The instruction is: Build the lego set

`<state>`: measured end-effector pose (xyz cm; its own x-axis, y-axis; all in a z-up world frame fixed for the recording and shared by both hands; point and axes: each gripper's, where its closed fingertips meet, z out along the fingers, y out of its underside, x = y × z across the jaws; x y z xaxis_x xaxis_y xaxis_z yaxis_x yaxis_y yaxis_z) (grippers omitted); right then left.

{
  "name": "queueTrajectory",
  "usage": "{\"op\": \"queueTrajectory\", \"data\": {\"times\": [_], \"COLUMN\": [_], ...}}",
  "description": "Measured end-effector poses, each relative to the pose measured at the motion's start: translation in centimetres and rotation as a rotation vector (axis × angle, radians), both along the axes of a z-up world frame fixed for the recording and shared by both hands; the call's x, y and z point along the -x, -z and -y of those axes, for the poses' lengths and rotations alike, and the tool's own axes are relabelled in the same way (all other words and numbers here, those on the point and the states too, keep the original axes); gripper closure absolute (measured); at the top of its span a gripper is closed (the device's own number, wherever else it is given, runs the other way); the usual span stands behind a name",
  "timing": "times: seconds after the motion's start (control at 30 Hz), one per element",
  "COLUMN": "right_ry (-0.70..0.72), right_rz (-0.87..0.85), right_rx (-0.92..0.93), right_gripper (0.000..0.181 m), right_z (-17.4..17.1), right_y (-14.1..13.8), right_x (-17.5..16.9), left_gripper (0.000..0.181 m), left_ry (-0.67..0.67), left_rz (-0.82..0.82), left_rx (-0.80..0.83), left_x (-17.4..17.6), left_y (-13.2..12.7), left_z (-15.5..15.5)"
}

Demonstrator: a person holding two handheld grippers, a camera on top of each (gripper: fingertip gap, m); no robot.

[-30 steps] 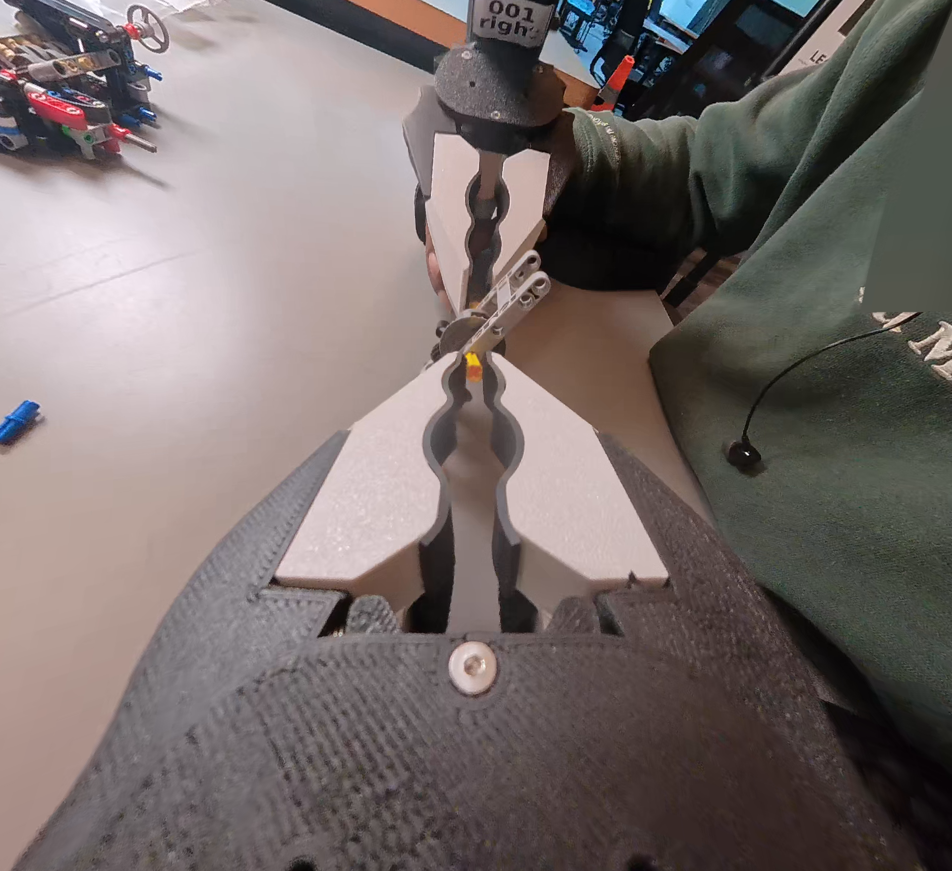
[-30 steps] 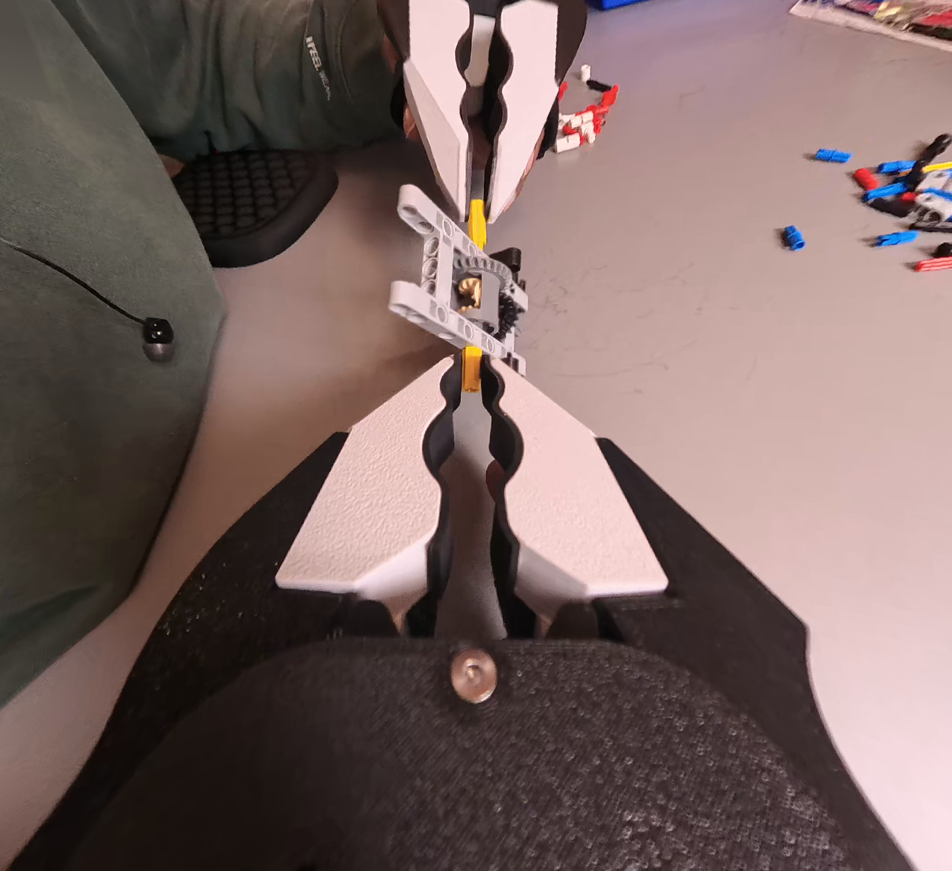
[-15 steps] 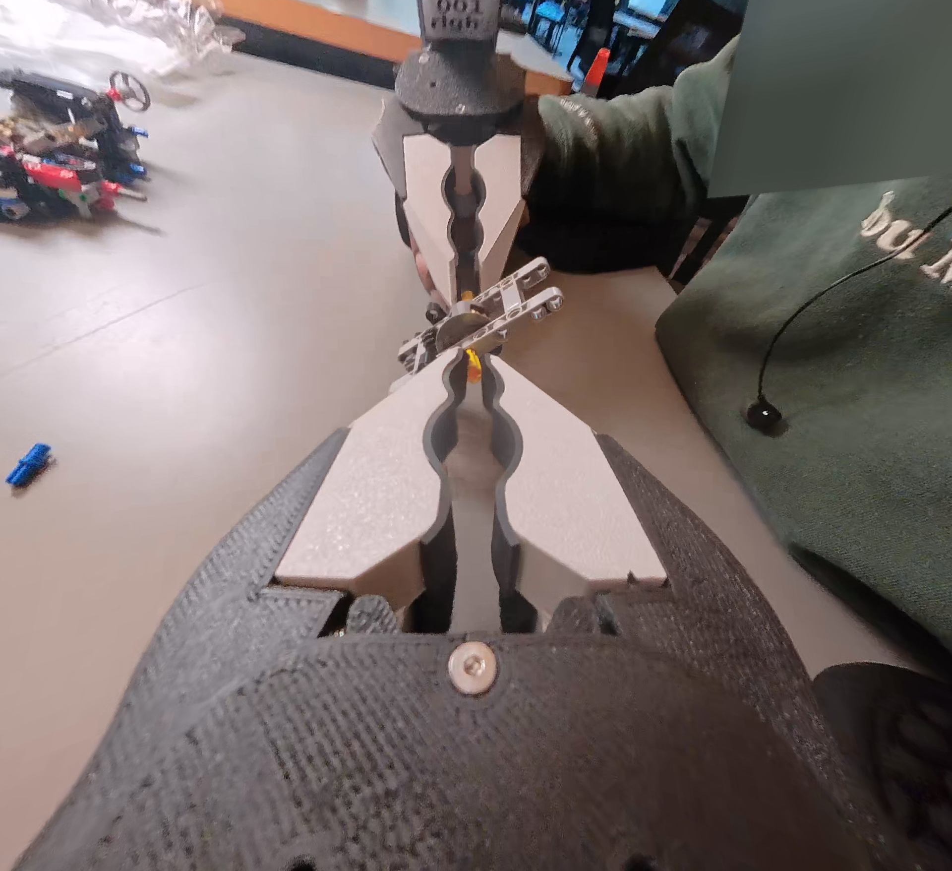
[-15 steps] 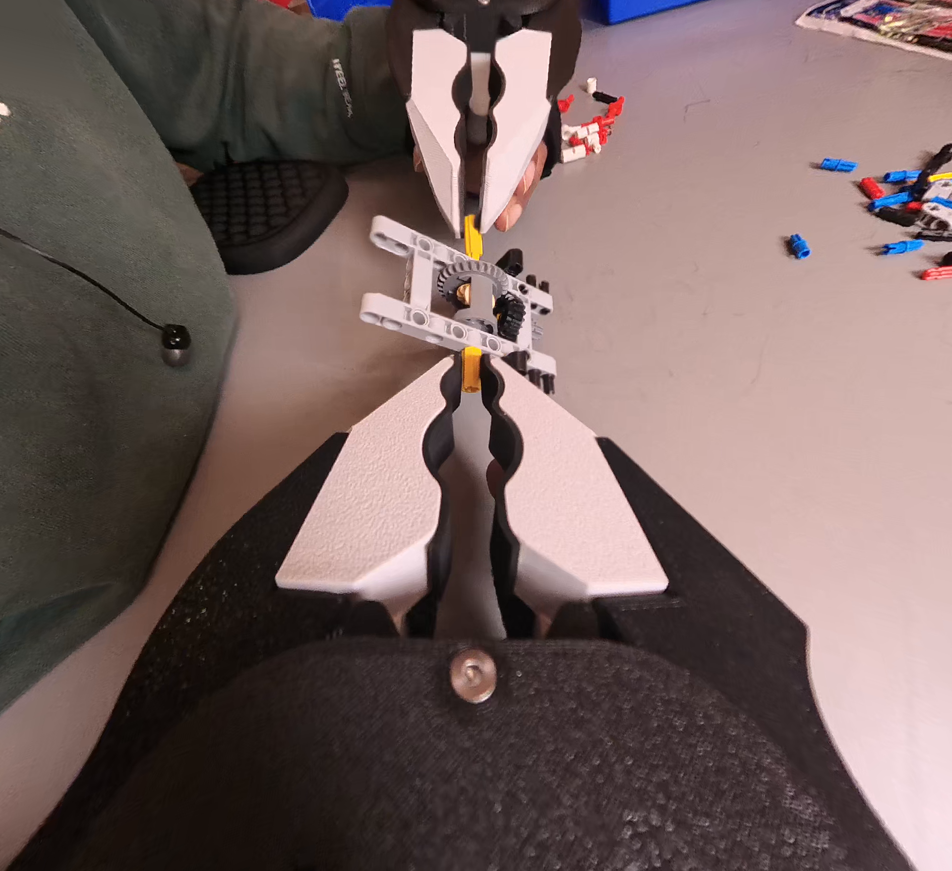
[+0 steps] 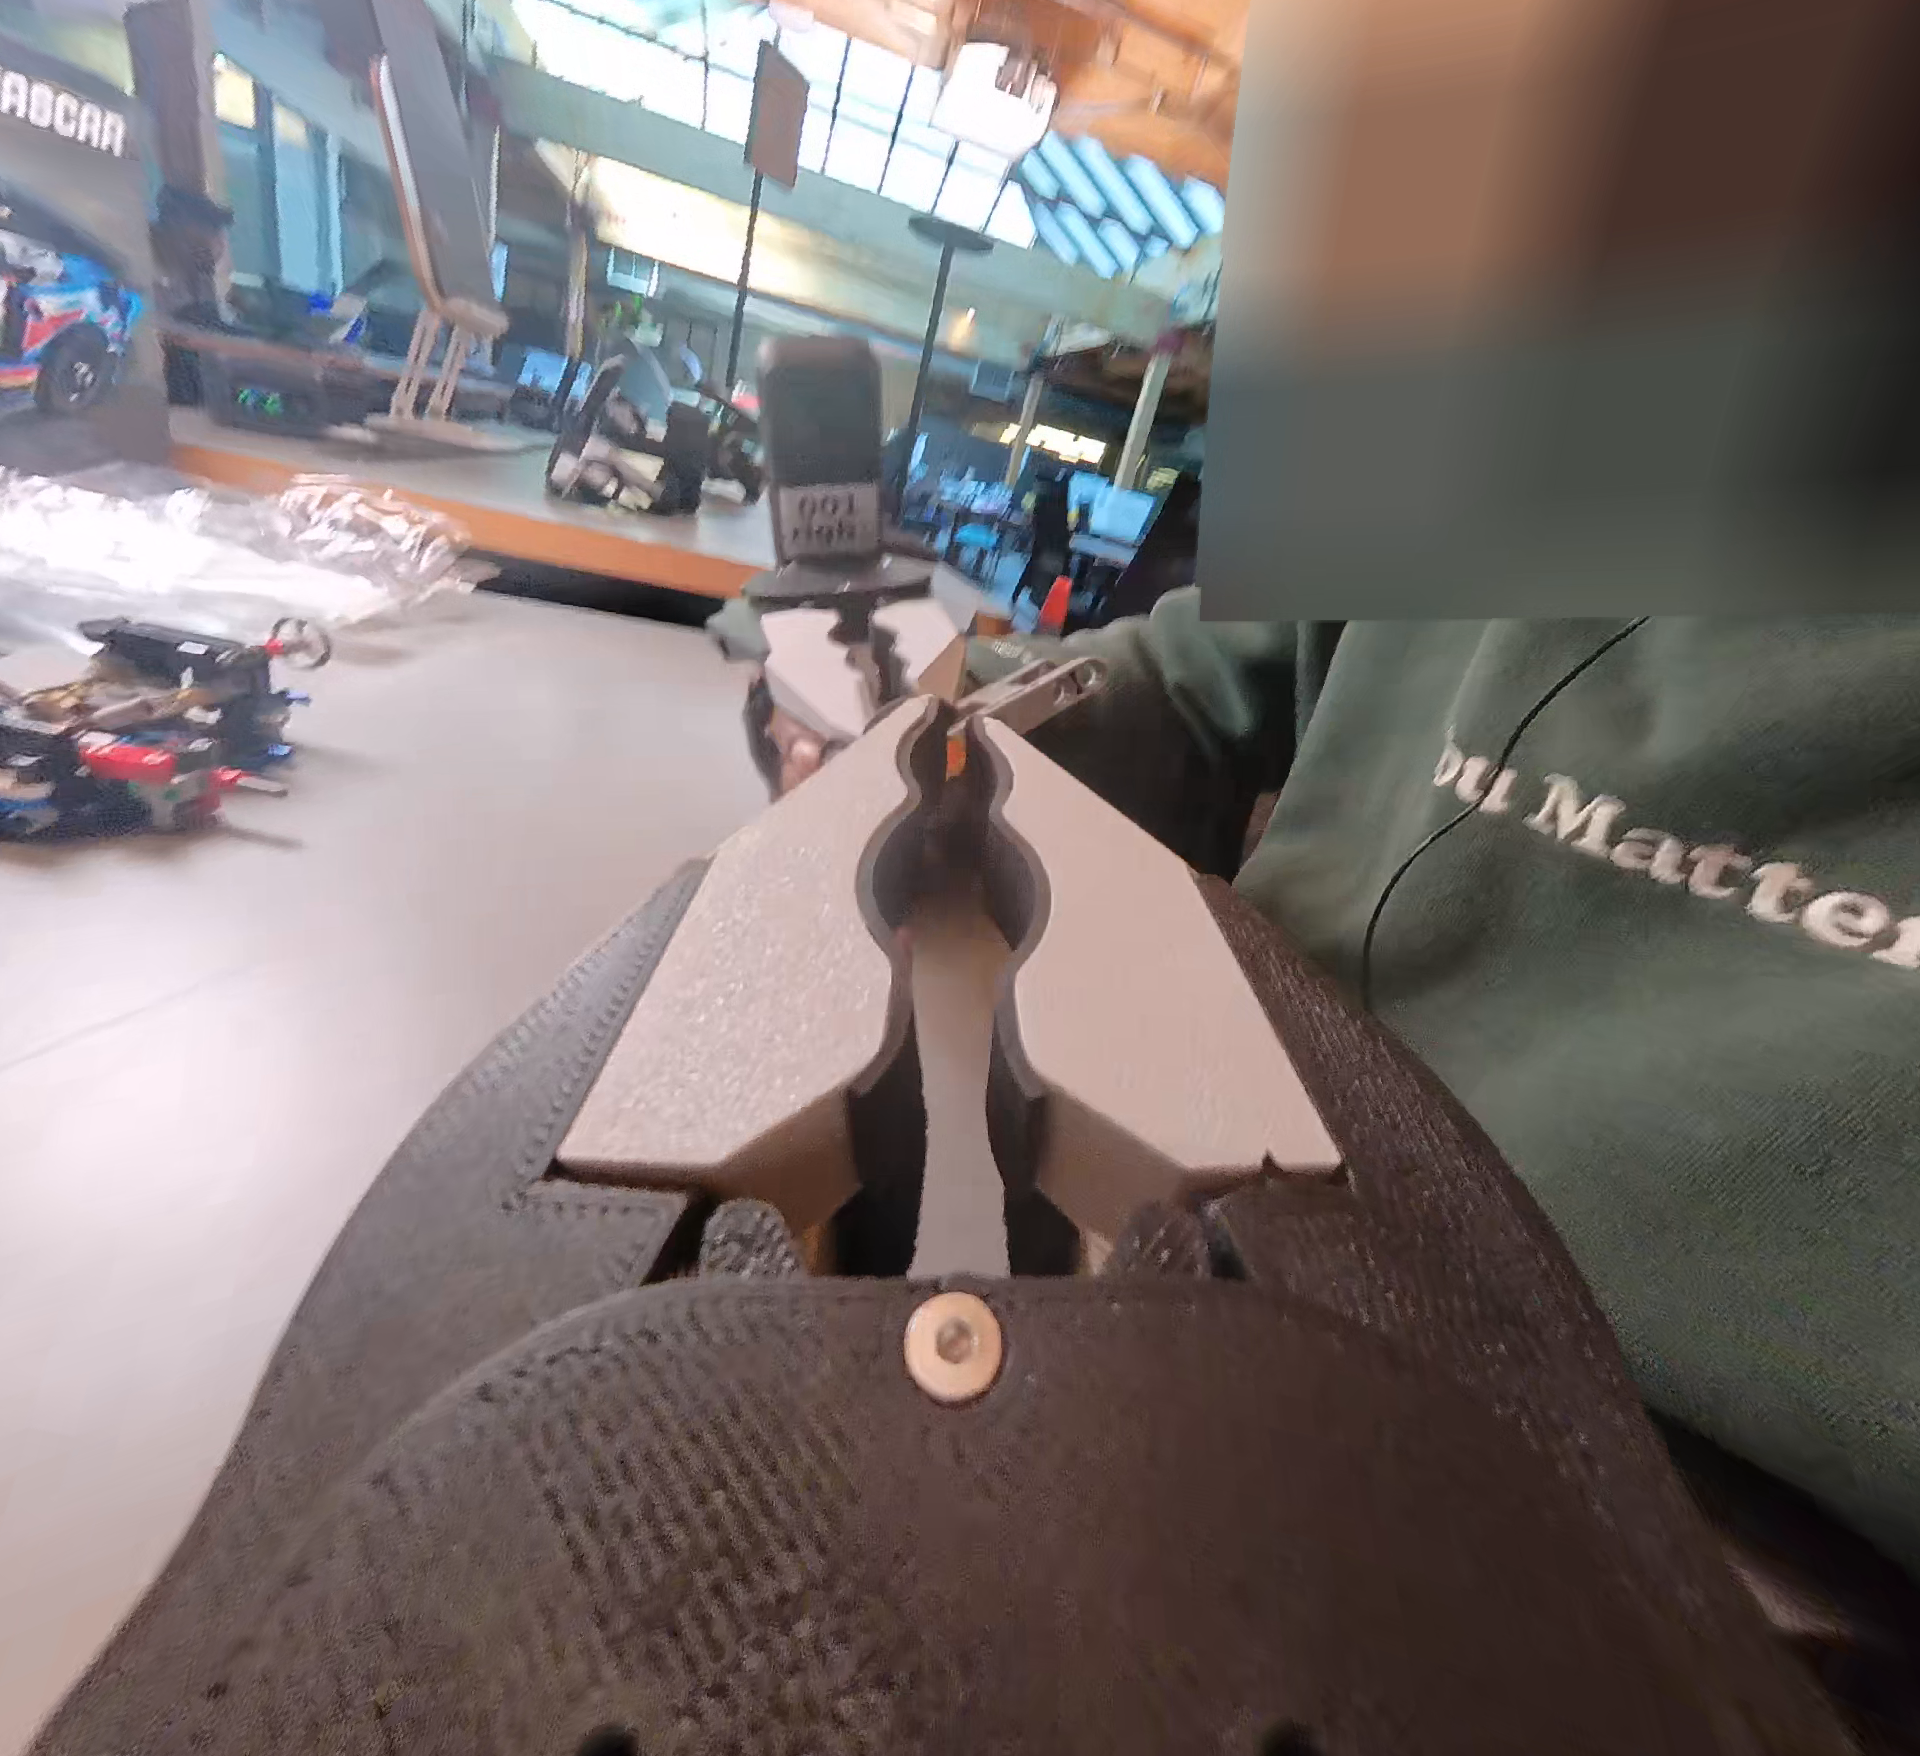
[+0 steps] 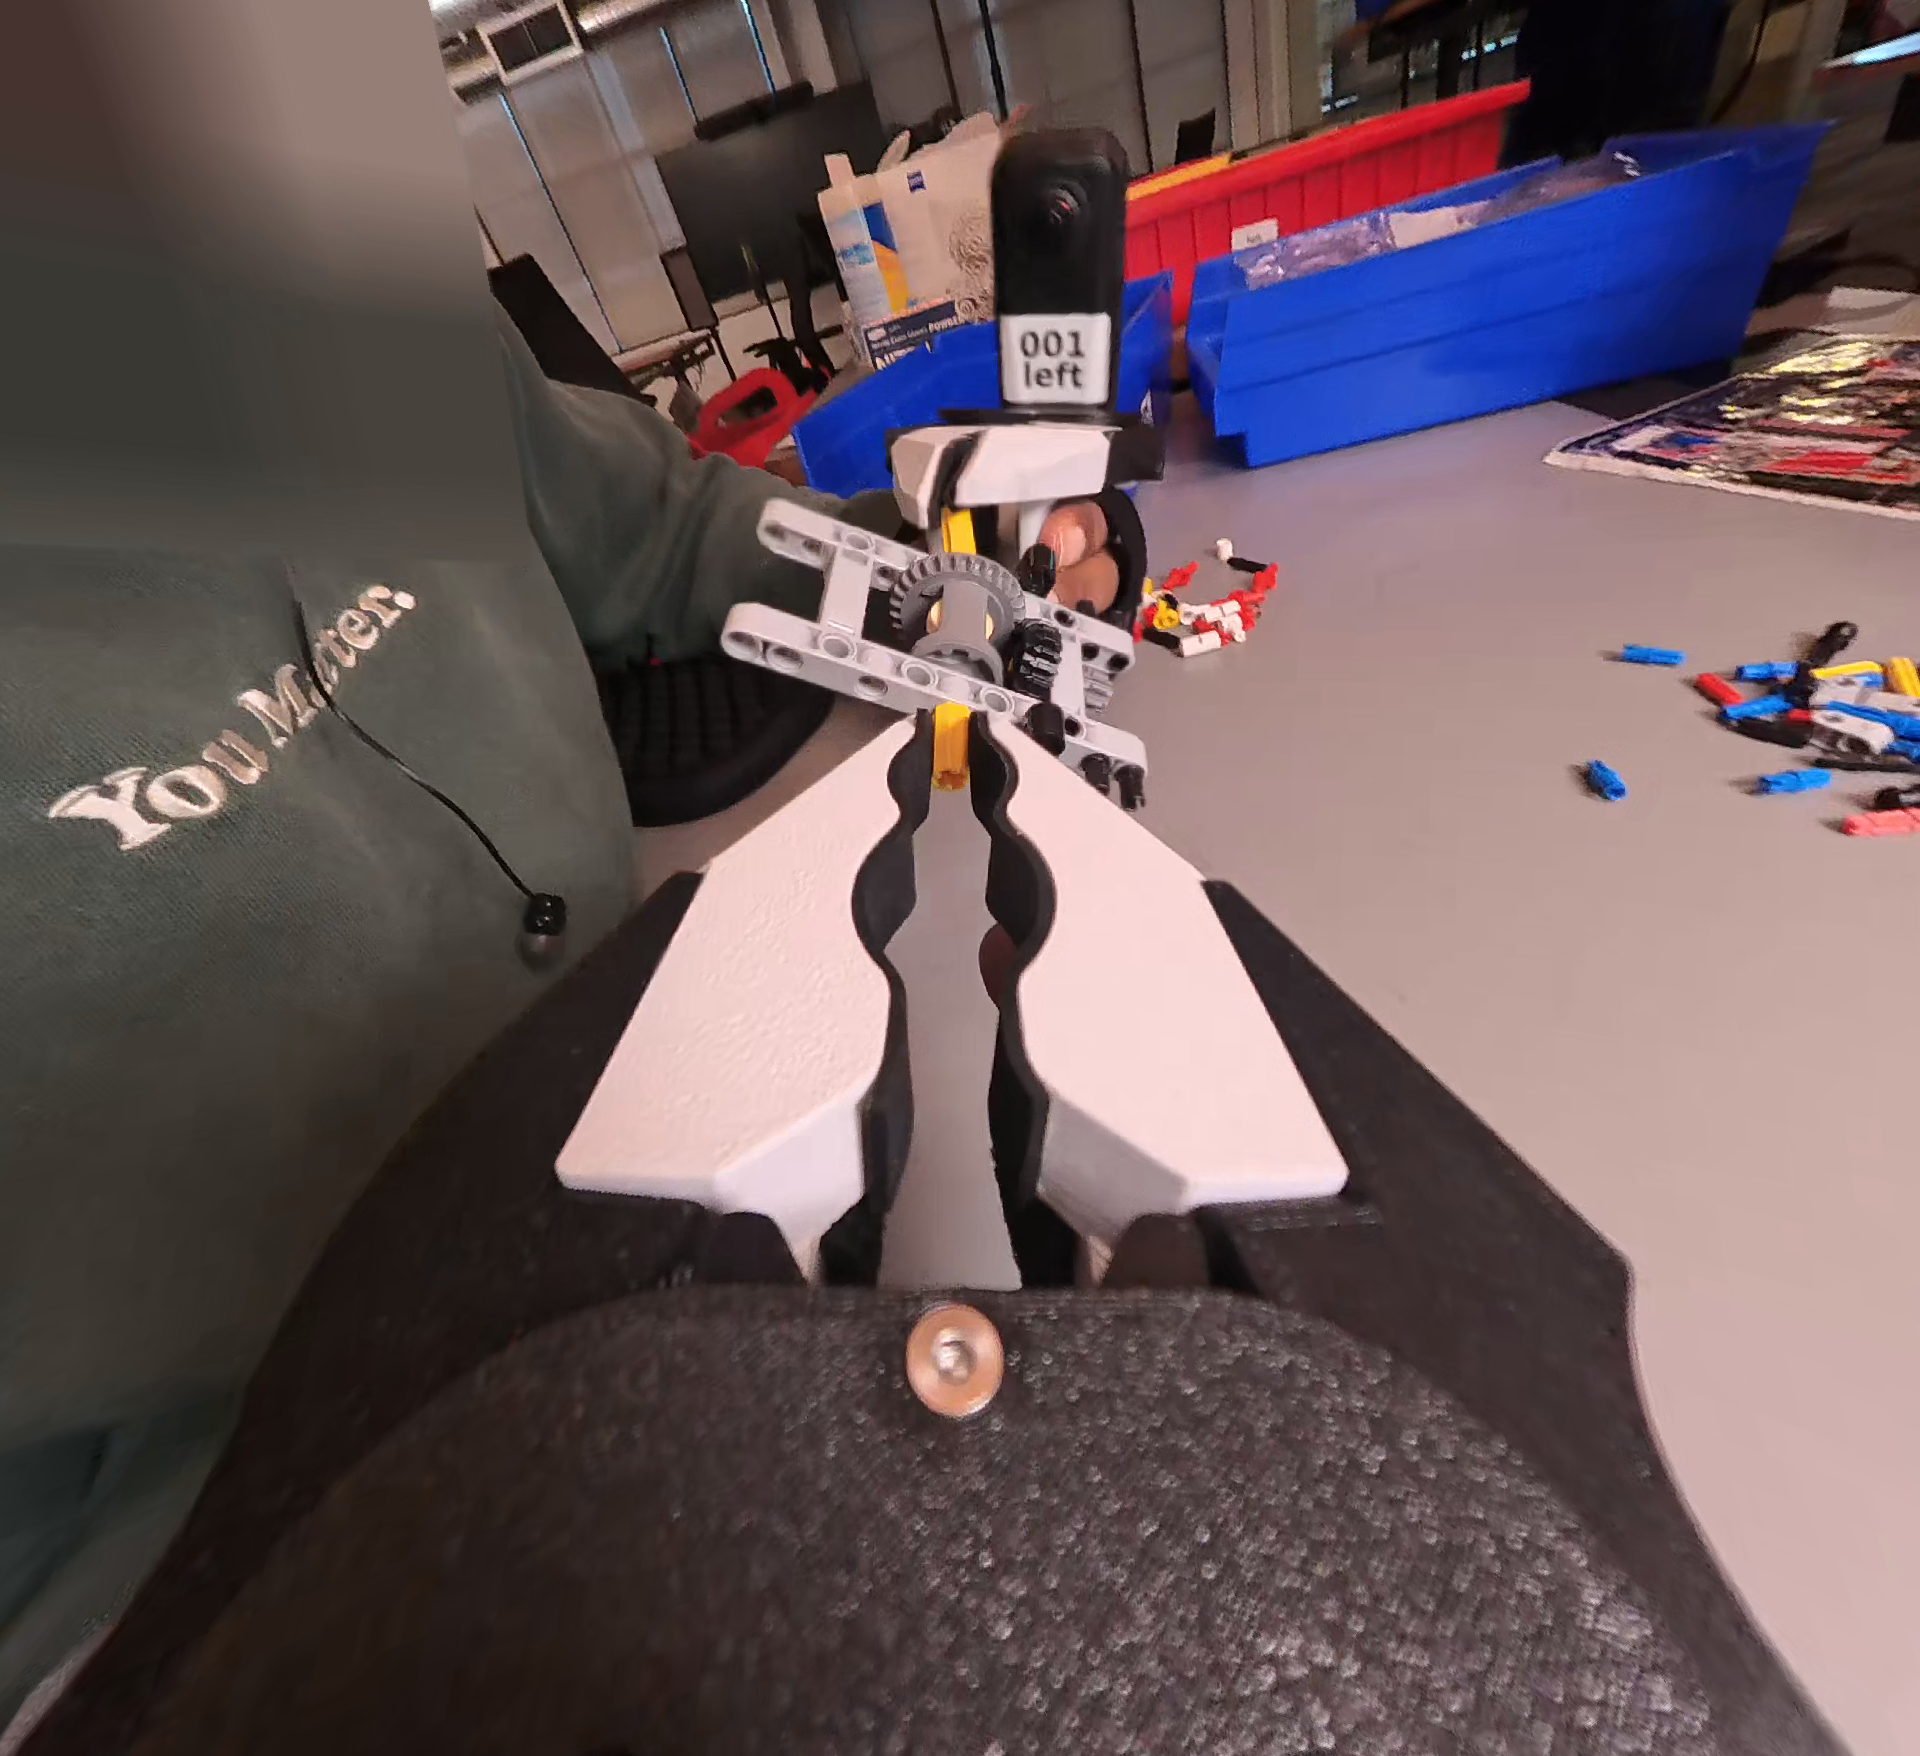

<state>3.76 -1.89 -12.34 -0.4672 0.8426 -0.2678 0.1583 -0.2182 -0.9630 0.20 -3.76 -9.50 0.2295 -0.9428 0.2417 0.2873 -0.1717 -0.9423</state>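
Note:
A small grey lego frame [image 6: 914,636] with a grey gear, a black gear and black pins sits on a yellow axle [image 6: 948,750]. Both grippers hold it in the air between them. My right gripper [image 6: 948,738] is shut on the near end of the yellow axle. My left gripper [image 6: 971,517] faces it and is shut on the far end. In the left wrist view my left gripper [image 5: 948,738] is shut on the axle [image 5: 953,758]; only an end of the grey frame [image 5: 1029,690] shows, and the right gripper [image 5: 883,657] stands just beyond.
A partly built lego car [image 5: 135,730] and clear plastic bags [image 5: 208,532] lie at the left of the table. Loose blue, red and yellow pieces [image 6: 1808,719] and a red-white cluster [image 6: 1205,605] lie to the right. Blue bins [image 6: 1455,324] and a booklet [image 6: 1766,428] stand behind. The person's green sweatshirt [image 6: 260,771] is close. Spacing between my two grippers at the tips: around 6 cm.
Both grippers have lifted and tilted up with the assembly, so the room behind now shows. The frame has turned more level and sits closer to the person's chest.

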Motion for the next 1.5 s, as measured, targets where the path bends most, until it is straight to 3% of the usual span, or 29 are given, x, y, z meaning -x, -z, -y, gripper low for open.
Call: {"op": "queueTrajectory", "data": {"times": [0.07,0.23,0.67,0.87,1.1,1.3,1.5], "right_ry": [-0.007,0.007,0.021,0.078,0.13,0.147,0.137], "right_rz": [-0.02,-0.057,-0.035,0.005,0.05,0.072,0.08], "right_rx": [0.005,0.034,0.034,0.014,0.005,-0.018,-0.041], "right_gripper": [0.175,0.175,0.175,0.175,0.175,0.175,0.175], "right_z": [0.4,0.1,-0.7,-2.1,-3.4,-3.7,-3.1], "right_y": [-0.4,-1.2,-0.8,-0.2,0.8,1.1,1.1], "right_x": [0.1,0.2,-0.1,-0.2,0.2,0.2,0.2], "left_gripper": [0.18,0.178,0.181,0.18,0.163,0.16,0.164], "left_ry": [0.011,-0.041,-0.1,-0.301,-0.332,-0.3,-0.296], "left_rz": [0.057,0.002,-0.163,-0.534,-0.933,-0.98,-0.986], "left_rx": [-0.008,0.015,0.021,0.078,0.216,0.289,0.246], "left_x": [0.1,0.7,1.6,7.6,11.9,10.6,9.1], "left_y": [-1.0,-1.1,0.8,3.9,8.9,11.8,12.6], "left_z": [0.1,-0.8,-1.3,-3.5,0.3,4.1,3.9]}}
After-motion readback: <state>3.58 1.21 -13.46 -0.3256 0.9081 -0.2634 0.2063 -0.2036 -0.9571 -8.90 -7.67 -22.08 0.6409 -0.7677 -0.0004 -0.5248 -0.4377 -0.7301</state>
